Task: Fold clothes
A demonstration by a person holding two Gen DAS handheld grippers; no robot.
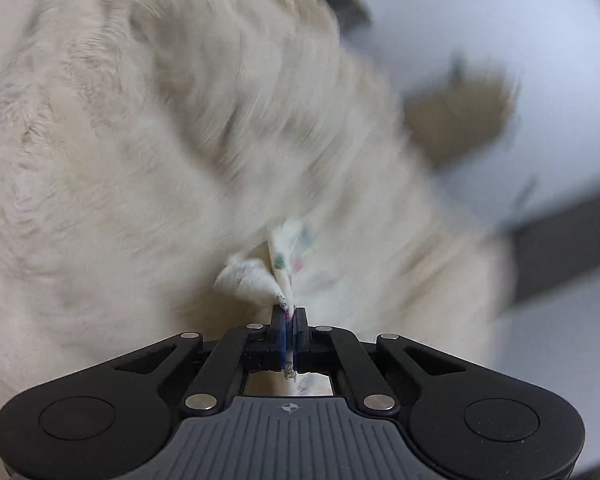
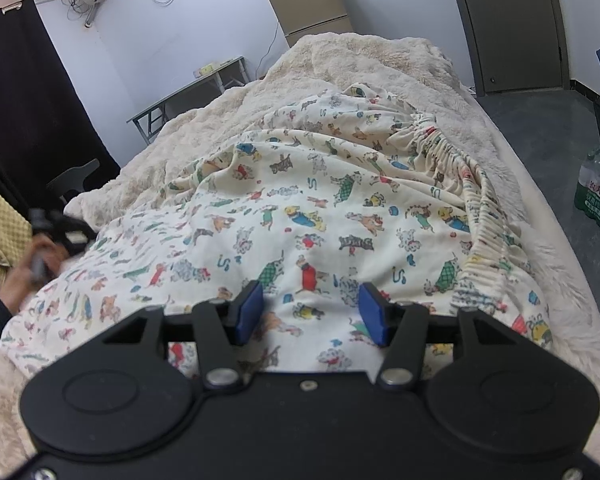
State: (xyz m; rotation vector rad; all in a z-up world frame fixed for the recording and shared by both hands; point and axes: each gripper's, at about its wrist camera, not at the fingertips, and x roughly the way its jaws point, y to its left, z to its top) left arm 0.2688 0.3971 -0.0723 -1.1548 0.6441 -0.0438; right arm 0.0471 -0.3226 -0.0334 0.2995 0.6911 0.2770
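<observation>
My left gripper (image 1: 288, 317) has its fingers (image 1: 278, 334) pinched tight on a twisted edge of the printed garment (image 2: 300, 216); that view is blurred, so I think the pale mass behind it is the fluffy blanket (image 1: 120, 140). My right gripper (image 2: 310, 310) hovers with fingers (image 2: 250, 306) spread wide, holding nothing, just above the garment, which lies rumpled across the blanket on the bed.

Both tongs, the left tongs (image 1: 289, 326) and right tongs (image 2: 310, 307), are matte black linkages with silver pivot screws, round embossed discs and blue finger pads (image 2: 249, 307), the left adding a ribbed grey plate (image 1: 288, 440) with a small crosshair mark.
</observation>
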